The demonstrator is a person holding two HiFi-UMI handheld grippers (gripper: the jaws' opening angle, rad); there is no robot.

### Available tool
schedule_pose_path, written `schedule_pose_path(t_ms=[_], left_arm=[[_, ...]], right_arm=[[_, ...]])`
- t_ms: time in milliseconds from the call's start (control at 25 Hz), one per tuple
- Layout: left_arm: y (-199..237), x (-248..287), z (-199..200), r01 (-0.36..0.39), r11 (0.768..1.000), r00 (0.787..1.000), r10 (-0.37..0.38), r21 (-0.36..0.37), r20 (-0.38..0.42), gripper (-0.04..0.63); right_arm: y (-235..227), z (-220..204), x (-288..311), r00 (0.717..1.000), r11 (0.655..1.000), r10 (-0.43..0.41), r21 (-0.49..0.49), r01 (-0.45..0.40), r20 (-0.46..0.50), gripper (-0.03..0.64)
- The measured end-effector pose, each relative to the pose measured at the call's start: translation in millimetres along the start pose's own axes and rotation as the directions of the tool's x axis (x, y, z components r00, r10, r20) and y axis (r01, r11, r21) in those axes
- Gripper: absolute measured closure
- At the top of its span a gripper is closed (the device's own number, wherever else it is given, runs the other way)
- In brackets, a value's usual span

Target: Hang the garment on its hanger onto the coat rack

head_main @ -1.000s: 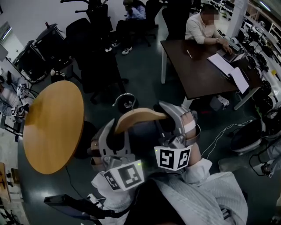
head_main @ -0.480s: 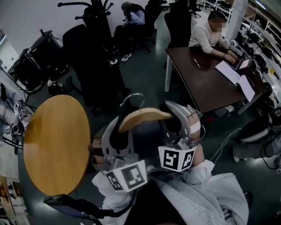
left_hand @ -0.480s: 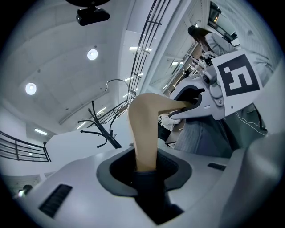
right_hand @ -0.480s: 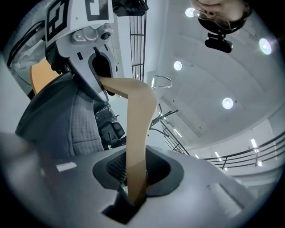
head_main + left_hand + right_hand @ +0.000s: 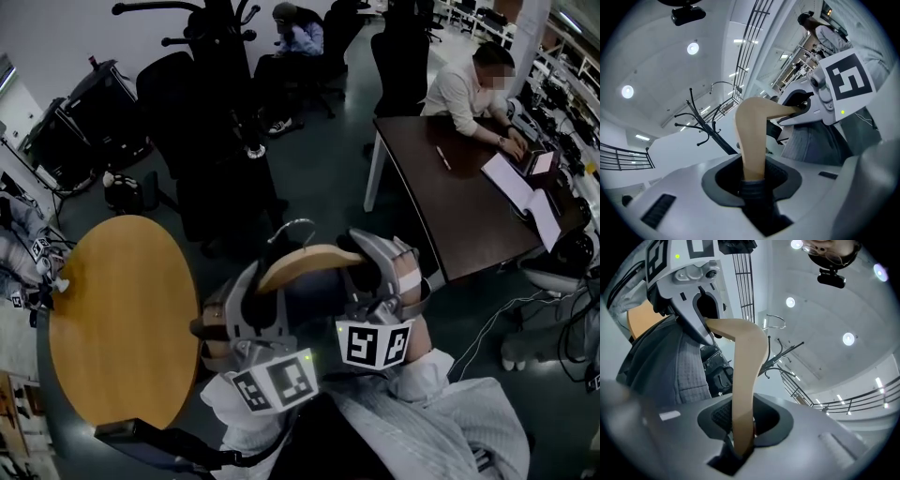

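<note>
We hold the wooden hanger [image 5: 305,260] up with both tongs. The left gripper [image 5: 752,183] squeezes one end of it. The right gripper [image 5: 740,430] squeezes the other end. The grey garment [image 5: 431,412] hangs from the hanger, down toward us. The black coat rack [image 5: 712,137] stands ahead, well apart from the hanger's hook. A round wooden table [image 5: 117,319] is on our left.

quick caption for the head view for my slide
Left gripper and right gripper hold a wooden hanger by its ends, garment draped below, black coat rack ahead.
</note>
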State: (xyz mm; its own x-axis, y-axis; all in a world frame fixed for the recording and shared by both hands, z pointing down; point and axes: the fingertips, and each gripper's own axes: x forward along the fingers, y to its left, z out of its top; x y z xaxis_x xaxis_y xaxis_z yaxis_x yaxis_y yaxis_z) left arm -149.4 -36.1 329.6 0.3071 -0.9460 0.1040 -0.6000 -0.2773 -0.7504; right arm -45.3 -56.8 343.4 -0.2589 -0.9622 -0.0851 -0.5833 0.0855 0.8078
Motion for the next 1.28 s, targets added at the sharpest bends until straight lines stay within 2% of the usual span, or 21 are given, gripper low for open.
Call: schedule_pose_path(t_ms=[200, 360, 720, 1040, 1280], left_arm=[[28, 66, -1, -0.061, 0.998, 0.998, 0.061, 0.000, -0.032, 0.492], [56, 121, 3, -0.113, 0.994, 0.991, 0.112, -0.002, -0.075, 0.492], [93, 224, 45, -0.251, 0.968, 0.964, 0.250, 0.007, -0.090, 0.491], [130, 275, 50, -0.308, 0.951, 0.949, 0.307, -0.009, -0.077, 0.491], [160, 310, 40, -0.309, 0.951, 0.949, 0.308, -0.010, -0.063, 0.492]], right_arm=[[-19, -13, 73, 0.996, 1.000, 0.006, 0.026, -0.008, 0.083, 0.541], [-40, -20, 137, 0.989, 0.998, 0.044, 0.034, -0.049, 0.143, 0.541], [-110, -48, 237, 0.954, 0.999, 0.028, 0.016, -0.034, 0.298, 0.541], [-140, -42, 300, 0.931, 1.000, -0.016, 0.001, 0.017, 0.365, 0.531], [-146, -35, 345, 0.933, 1.000, -0.027, 0.007, 0.026, 0.359, 0.525]])
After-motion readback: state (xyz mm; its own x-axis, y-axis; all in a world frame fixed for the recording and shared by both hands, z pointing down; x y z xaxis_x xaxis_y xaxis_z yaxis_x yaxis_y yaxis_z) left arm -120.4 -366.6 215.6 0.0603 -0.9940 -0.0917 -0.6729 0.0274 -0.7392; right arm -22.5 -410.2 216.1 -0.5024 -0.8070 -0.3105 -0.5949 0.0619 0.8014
